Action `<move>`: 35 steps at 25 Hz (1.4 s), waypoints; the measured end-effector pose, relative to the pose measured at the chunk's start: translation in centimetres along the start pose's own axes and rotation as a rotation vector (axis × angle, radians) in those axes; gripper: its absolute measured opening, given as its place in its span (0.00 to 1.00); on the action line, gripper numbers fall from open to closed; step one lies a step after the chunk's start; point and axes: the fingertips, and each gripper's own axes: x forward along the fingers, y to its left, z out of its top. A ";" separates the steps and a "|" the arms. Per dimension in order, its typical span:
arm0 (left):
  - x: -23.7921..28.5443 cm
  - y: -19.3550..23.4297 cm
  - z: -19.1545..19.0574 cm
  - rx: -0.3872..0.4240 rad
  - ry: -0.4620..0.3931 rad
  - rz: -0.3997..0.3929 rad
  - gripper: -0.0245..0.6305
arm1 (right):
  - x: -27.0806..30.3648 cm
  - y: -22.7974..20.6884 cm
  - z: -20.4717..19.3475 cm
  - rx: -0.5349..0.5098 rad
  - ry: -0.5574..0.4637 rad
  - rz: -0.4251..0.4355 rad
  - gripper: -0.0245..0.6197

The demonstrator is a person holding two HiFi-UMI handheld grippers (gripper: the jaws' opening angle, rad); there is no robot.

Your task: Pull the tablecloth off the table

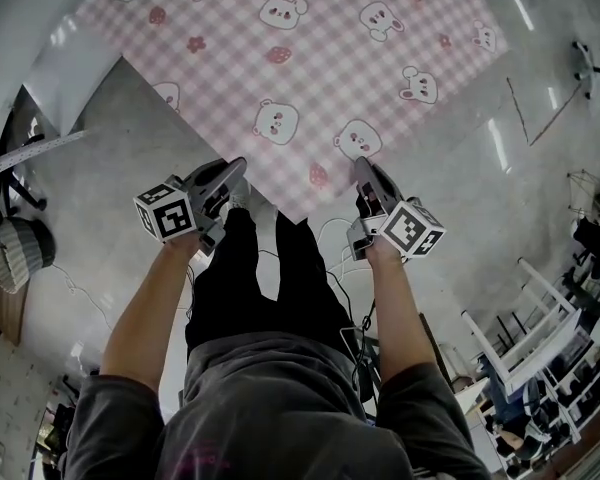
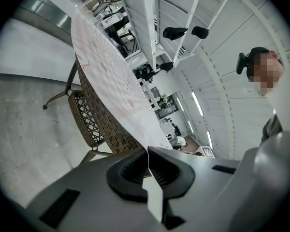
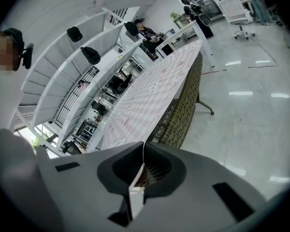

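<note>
On the table (image 3: pixel 186 105): my tablecloth (image 1: pixel 310 48) lies spread, stretching away from me.
Left gripper (image 1: pixel 236 168): squeezed tight on its edge at the table's near end.
Right gripper (image 1: pixel 361 166): squeezed on that same edge, just as near.
Pull: I think straight back from the table.

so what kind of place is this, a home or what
Likely a big open workspace or lab, not a home: glossy grey floor reflecting strip lights, desks with monitors beyond the tablecloth, and white tables off to the side.
</note>
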 end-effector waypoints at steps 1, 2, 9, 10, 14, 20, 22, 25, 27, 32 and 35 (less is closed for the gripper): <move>-0.1 -0.2 -0.1 0.003 -0.001 -0.004 0.04 | -0.1 0.0 -0.1 0.000 -0.001 0.002 0.05; -0.2 -0.3 -0.2 0.006 -0.002 -0.009 0.04 | -0.2 0.0 -0.2 0.001 -0.003 0.005 0.05; -0.1 -1.6 0.2 0.044 0.009 -0.053 0.04 | -0.7 0.1 0.3 0.011 -0.064 0.026 0.05; -0.2 -1.9 0.5 0.053 0.014 -0.052 0.04 | -0.8 0.2 0.4 0.021 -0.073 0.032 0.05; -0.4 -2.5 1.4 0.095 0.023 -0.040 0.04 | -0.7 0.8 0.8 0.041 -0.110 0.072 0.05; 0.1 -2.1 1.8 0.183 0.012 -0.050 0.04 | 0.0 0.1 0.6 0.024 -0.170 0.143 0.05; 0.0 -2.3 1.5 0.166 0.015 -0.050 0.04 | -0.3 0.0 0.2 0.029 -0.154 0.135 0.05; 0.0 -2.5 1.3 0.183 -0.006 -0.071 0.04 | -0.6 0.0 0.3 0.007 -0.176 0.139 0.05; 0.0 -2.5 1.4 0.245 -0.037 -0.097 0.04 | -0.7 0.2 0.3 -0.029 -0.232 0.170 0.05; -2.8 -2.5 -1.5 0.327 -0.080 -0.113 0.04 | -2.2 0.7 -3.4 -0.070 -0.288 0.245 0.05; -1.9 -2.7 -0.2 0.389 -0.126 -0.163 0.04 | -2.0 1.1 -1.9 -0.126 -0.346 0.281 0.05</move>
